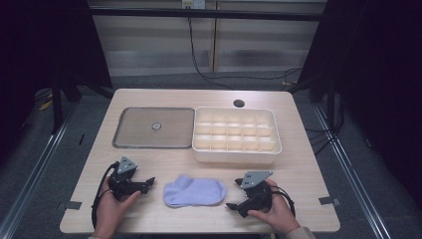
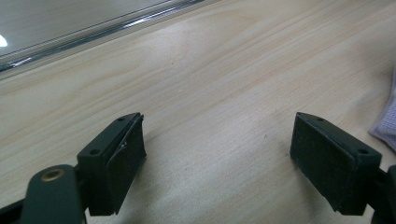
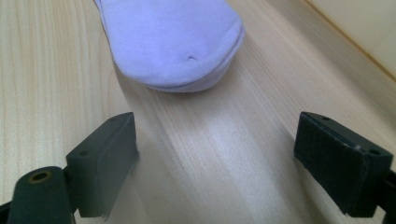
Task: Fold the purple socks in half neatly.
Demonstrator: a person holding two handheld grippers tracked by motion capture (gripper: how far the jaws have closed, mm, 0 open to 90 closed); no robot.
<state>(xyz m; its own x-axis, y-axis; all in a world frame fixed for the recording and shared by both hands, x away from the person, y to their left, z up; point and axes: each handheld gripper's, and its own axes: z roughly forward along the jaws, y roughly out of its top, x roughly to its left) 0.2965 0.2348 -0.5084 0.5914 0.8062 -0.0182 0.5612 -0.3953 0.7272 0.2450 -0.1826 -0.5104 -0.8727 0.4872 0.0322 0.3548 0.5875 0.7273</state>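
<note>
A pale lavender sock (image 1: 194,191) lies flat on the wooden table (image 1: 298,164) near the front edge, between my two grippers. My left gripper (image 1: 148,183) rests on the table just left of the sock, open, nothing between its jaws; the sock's edge (image 2: 386,119) peeks in at the right of the left gripper view. My right gripper (image 1: 234,195) sits right of the sock, open and empty, its jaws pointing at the sock's rounded toe end (image 3: 177,42) a short way ahead.
A cream divided organiser box (image 1: 236,133) with several empty compartments stands at the back right. A flat grey tray (image 1: 154,127) with a small round object at its centre lies at the back left. A cable hole (image 1: 239,103) sits near the far edge.
</note>
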